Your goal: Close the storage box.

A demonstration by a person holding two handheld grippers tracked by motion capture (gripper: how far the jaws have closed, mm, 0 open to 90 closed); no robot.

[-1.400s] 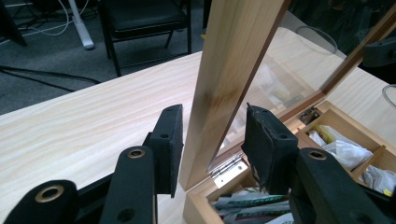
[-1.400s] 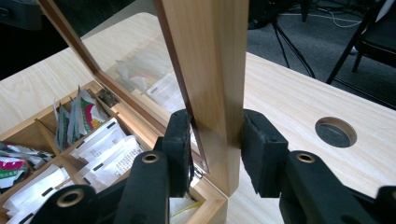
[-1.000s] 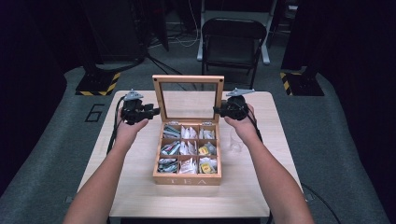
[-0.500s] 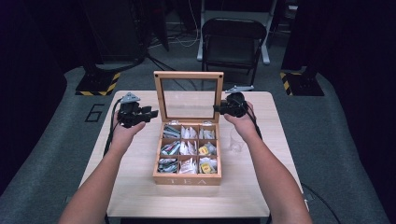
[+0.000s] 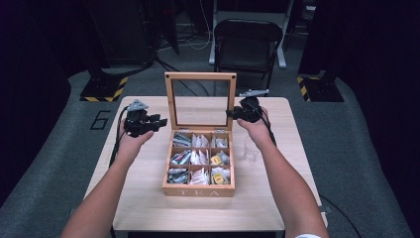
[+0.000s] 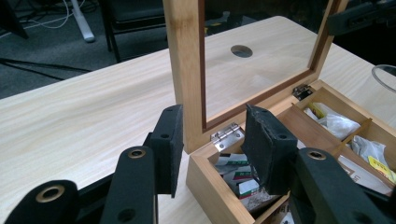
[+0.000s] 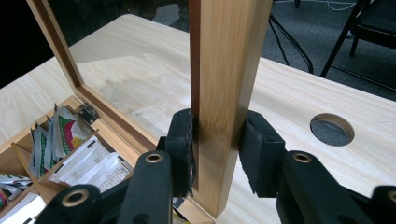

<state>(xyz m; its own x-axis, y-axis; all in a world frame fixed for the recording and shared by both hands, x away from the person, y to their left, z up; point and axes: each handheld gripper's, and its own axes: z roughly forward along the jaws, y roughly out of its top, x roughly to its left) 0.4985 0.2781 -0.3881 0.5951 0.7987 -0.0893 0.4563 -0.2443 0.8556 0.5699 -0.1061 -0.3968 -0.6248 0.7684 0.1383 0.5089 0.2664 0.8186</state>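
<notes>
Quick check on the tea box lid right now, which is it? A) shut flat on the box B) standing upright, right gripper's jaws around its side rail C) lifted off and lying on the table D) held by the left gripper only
B: the lid stands upright on its hinges, and in the right gripper view the right gripper has its jaws either side of the wooden side rail, while the left gripper sits off it.

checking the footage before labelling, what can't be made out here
- Packet print: too small in the high view; box walls and claw jaws cover it in both gripper views.
- Right claw grip on the lid: left pad touches, right pad's contact unclear.
- Glass right of the box: cut off by the left gripper view's edge.
</notes>
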